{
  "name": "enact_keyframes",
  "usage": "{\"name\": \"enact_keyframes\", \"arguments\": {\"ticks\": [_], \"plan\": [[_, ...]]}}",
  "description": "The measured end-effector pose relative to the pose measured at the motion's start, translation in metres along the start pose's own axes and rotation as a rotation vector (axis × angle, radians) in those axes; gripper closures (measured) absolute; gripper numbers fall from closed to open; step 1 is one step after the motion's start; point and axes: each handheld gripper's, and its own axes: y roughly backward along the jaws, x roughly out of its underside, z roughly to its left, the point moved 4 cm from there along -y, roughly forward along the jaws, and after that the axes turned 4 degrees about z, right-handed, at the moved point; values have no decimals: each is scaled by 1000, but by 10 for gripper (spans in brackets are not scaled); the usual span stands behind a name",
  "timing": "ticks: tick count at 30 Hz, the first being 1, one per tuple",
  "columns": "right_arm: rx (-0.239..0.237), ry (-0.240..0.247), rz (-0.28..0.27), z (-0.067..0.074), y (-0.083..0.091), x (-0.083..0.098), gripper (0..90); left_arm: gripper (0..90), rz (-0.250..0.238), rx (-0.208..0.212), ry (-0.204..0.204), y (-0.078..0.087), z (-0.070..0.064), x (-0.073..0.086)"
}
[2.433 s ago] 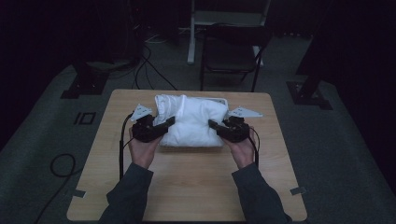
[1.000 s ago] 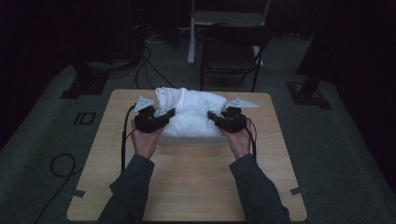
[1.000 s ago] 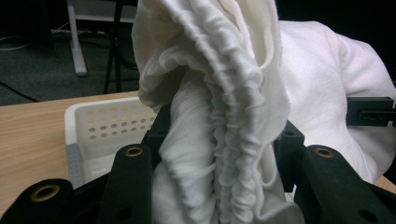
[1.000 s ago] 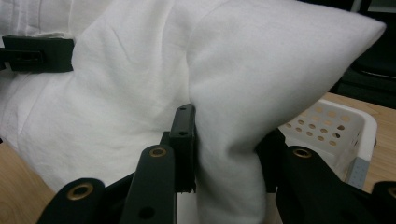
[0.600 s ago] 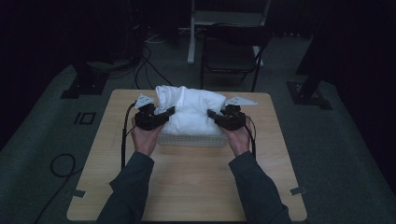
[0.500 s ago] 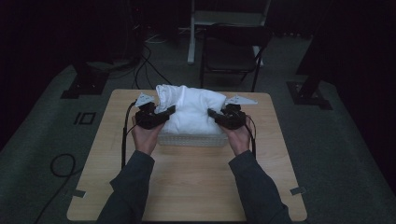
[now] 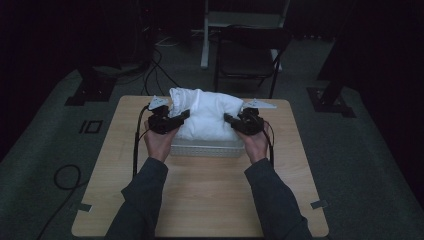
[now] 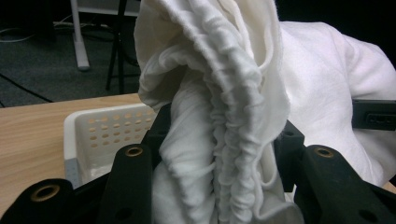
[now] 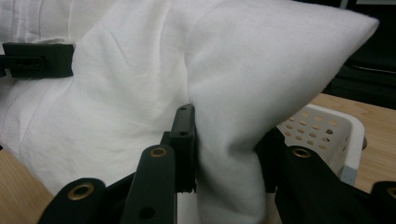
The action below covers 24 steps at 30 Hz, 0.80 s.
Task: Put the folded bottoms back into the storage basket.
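Cloth (image 7: 207, 112) lifted, clamped between both tools

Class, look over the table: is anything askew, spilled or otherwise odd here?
Nothing is spilled or damaged. The bunched white cloth bulges well above the white perforated plastic basket, pinched at each end by the left gripper and right gripper, not yet tucked inside.

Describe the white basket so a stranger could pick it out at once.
Start at the wooden table and go to its middle, between the person's two hands. There the basket sits under a bundle of white cloth. It is the one rigid thing there: a white plastic box, walls dotted with round holes.
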Motion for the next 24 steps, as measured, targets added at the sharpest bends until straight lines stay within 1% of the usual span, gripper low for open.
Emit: {"name": "enact_keyframes", "arguments": {"ticks": [8,13,20,24], "plan": [[11,-3,0,-1,-5,-6,685,550,-5,-10,14,-4,4,-3],[23,-3,3,-1,-9,-8,686,551,-9,-17,36,-8,8,-3],[36,-9,9,-3,-15,-9,687,552,2,-28,47,-14,12,-4],[39,-22,13,-5,-19,-9,687,552,11,-34,55,-19,14,-3]]}}
